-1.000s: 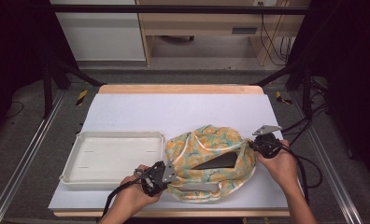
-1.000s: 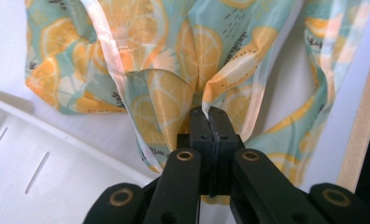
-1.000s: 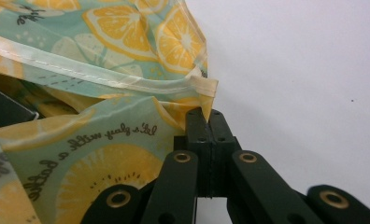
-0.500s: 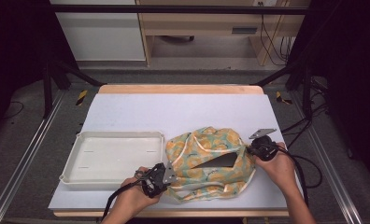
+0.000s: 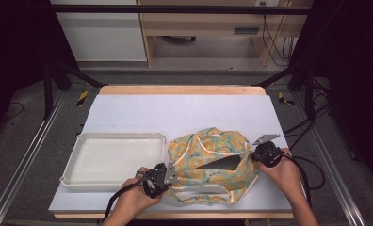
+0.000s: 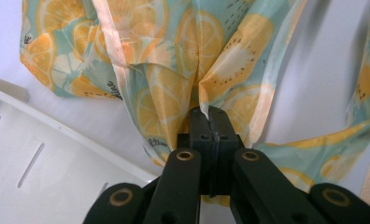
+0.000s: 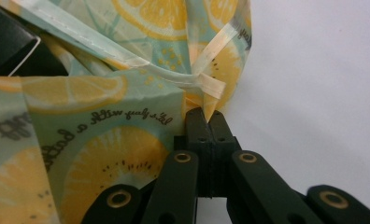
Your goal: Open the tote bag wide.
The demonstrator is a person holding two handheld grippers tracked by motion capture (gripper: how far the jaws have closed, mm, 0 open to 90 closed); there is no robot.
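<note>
Bag [image 5: 213, 162] of thin fabric printed with orange and lemon slices is lying crumpled at the lower middle of the high view, on the white bench [image 5: 184, 115], just right of a white tray [image 5: 111, 157]. Its mouth is gaping a little, showing a dark opening with something black inside; what that is cannot be told. A pale ribbon hem [image 7: 127, 58] is running along the rim in the upper left of the right gripper view.

Left tongs [image 6: 210, 113] are sitting at the bag's lower left edge in the high view, and their jaws are pressed together with a fold of the printed cloth pinched between the tips. Right tongs [image 7: 206, 116] are at the bag's right edge, likewise closed tight on a peak of cloth beside the ribbon. A hand [image 5: 283, 172] is steadying each tool from the bottom of the frame.

Judging from this, the step in hand is the two-sided hold on the bag's rim, either to spread the mouth or to lift the bag. The next move is likely calling for both hands to pull apart evenly and keep the pinch firm, since the slick cloth could be slipping out of either grip. The tray is standing empty, close beside the bag.
</note>
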